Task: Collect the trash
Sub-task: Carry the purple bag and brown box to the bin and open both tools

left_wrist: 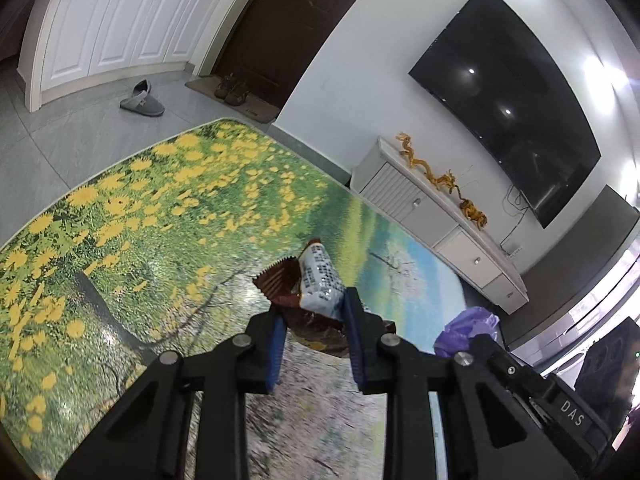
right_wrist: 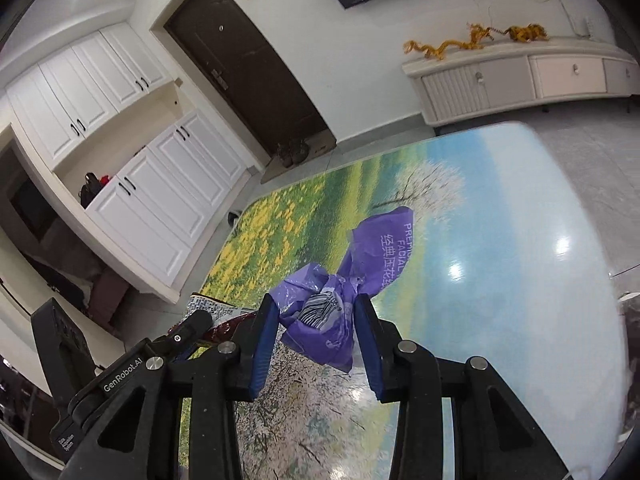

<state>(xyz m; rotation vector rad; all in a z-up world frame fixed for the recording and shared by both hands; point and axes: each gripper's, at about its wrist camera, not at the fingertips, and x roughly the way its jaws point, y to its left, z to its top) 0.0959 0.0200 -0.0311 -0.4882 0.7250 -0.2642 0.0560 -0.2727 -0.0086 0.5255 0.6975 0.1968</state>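
Blue pads of the left gripper [left_wrist: 314, 334] are pressed against a brown snack wrapper [left_wrist: 298, 296] with a white printed panel, which is held clear above the flower-print mat [left_wrist: 140, 208]. A crumpled purple tissue-pack wrapper [right_wrist: 340, 292] is clamped in the right gripper [right_wrist: 316, 340] in the same way — each gripper is closed on its own piece of trash, neither jaw fully shut because of the bulk between the pads. From the right wrist view the left gripper's load is glimpsed just beside and to the left; from the left wrist view a purple corner is seen low at the right, so the two hands are judged to be travelling close together.

No bin or bag is seen in either view, so the drop point cannot be told. For the carry to be done well, both grips are best kept firm and steady — thin film of this kind is judged likely to slip or spring open if pressure is eased. Loose tails of wrapper hanging below the pads should be kept off the mat and away from the other gripper, and the release is best saved until each piece is held squarely over the container.
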